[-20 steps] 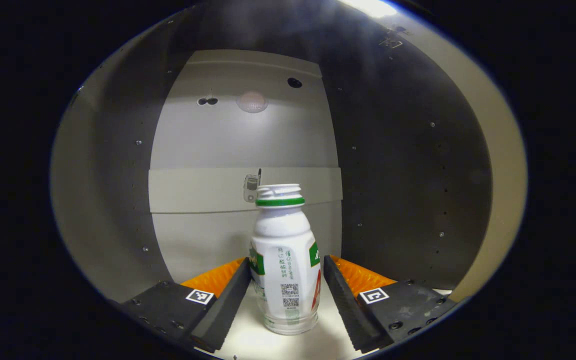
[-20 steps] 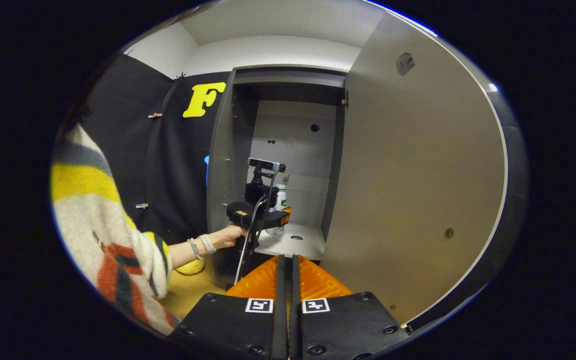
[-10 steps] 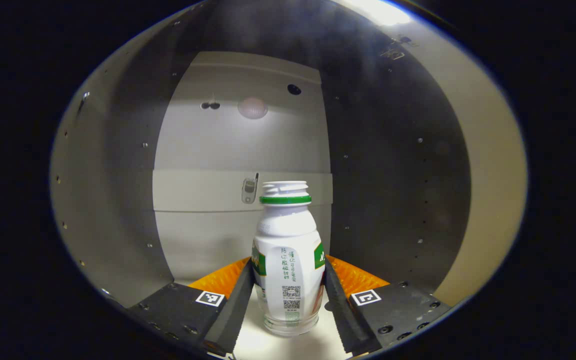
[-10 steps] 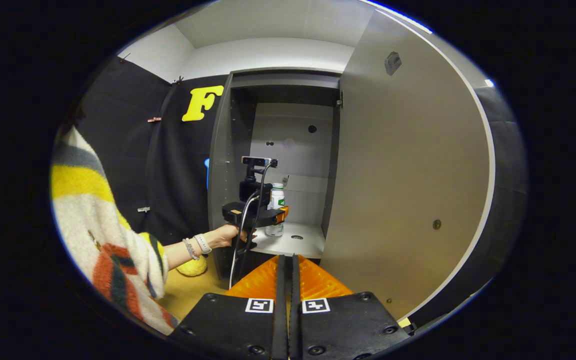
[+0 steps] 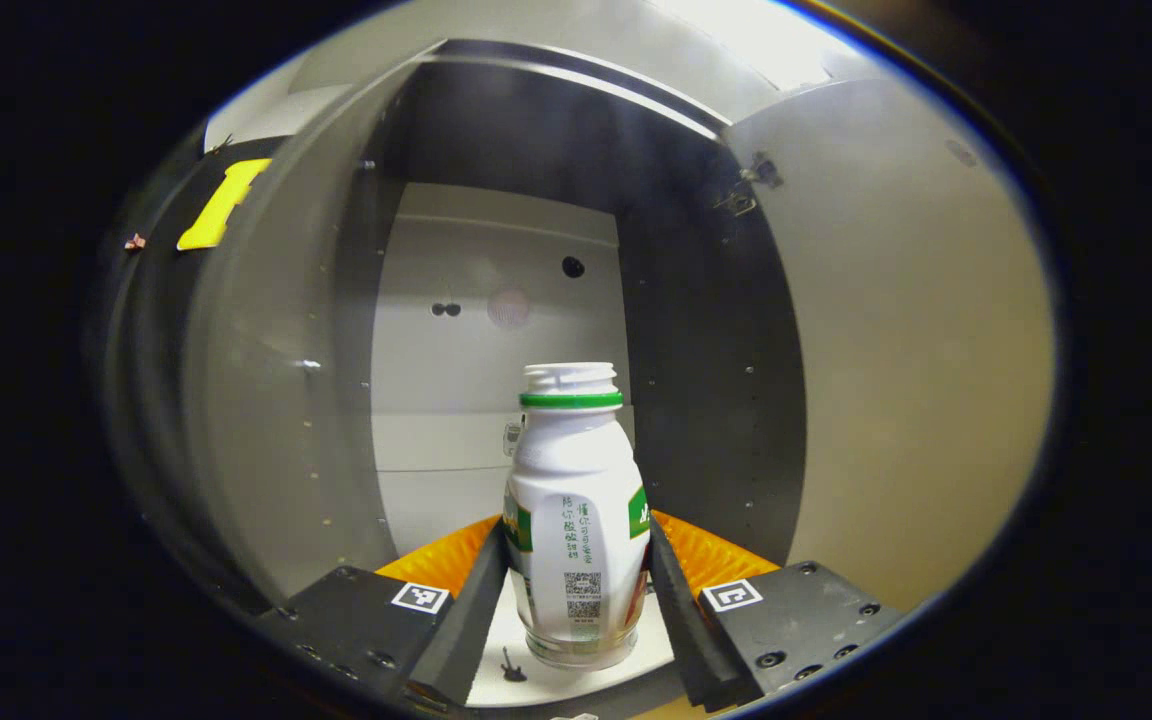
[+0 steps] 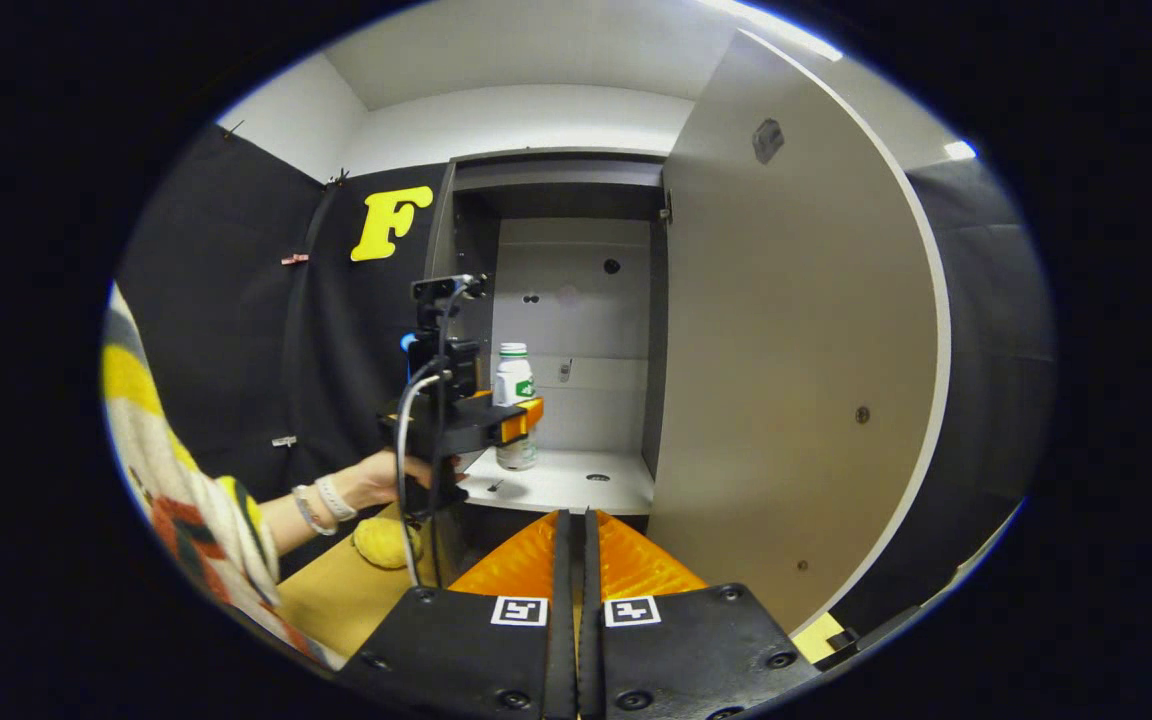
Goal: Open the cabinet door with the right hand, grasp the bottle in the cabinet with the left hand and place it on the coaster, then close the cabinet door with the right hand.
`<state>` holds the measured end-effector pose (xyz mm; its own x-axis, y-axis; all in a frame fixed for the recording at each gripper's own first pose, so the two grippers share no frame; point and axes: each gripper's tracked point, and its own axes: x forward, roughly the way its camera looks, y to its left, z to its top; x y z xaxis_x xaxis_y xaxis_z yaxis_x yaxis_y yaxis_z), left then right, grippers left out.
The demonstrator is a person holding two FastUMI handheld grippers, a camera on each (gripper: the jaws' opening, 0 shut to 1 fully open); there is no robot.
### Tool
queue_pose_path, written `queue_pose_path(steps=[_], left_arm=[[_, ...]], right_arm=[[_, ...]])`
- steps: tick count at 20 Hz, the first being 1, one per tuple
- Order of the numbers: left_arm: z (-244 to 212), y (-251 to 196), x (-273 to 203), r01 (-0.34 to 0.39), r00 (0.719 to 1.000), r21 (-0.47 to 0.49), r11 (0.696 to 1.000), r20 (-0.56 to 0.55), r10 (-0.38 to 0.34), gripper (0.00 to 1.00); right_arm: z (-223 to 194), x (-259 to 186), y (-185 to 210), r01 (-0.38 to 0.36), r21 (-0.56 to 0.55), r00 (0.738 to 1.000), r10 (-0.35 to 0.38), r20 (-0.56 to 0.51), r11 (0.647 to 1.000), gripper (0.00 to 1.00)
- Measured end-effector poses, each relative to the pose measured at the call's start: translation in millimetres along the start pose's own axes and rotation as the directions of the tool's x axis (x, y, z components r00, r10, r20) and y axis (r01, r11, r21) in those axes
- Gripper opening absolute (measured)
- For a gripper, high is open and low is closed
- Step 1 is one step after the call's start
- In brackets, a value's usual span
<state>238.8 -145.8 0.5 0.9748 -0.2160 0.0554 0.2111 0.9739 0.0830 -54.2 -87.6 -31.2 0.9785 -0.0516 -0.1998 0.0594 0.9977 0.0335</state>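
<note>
Left hand-held gripper pinching a white plastic bottle with a green neck ring at the front edge of the grey cabinet shelf.

The bottle is upright, both fingers pressing its lower body. The right hand-held gripper is pressed together, empty, facing the open grey cabinet door. Judged best: keep the bottle level and clear the shelf lip before heading for the coaster.

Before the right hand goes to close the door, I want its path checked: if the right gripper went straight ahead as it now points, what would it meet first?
Probably the front edge of the cabinet shelf, straight ahead of the shut right gripper; the open cabinet door stands off to its right. Depth is unclear.
</note>
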Motion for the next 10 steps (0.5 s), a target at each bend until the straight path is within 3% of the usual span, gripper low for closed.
queue_pose_path(steps=[1, 3, 6, 10], left_arm=[[3, 0, -17, 0.004, 1.0, 0.004, 1.0, -0.002, -0.004, 0.77], [8, 3, -47, 0.011, 1.0, 0.007, 1.0, 0.004, -0.011, 0.77], [11, 12, -91, 0.022, 1.0, -0.008, 1.0, 0.0, -0.022, 0.77], [13, 29, -138, 0.015, 1.0, 0.002, 1.0, 0.006, -0.015, 0.77]], right_arm=[[1, -4, 11, -0.024, 0.009, 1.0, 0.024, -0.001, 1.0, 0.05], [1, -6, 27, -0.06, 0.038, 0.998, 0.059, 0.007, 0.998, 0.16], [-7, -4, 38, -0.072, 0.061, 0.997, 0.072, 0.001, 0.995, 0.14], [-21, 6, 53, -0.095, 0.057, 0.995, 0.096, -0.011, 0.994, 0.43]])
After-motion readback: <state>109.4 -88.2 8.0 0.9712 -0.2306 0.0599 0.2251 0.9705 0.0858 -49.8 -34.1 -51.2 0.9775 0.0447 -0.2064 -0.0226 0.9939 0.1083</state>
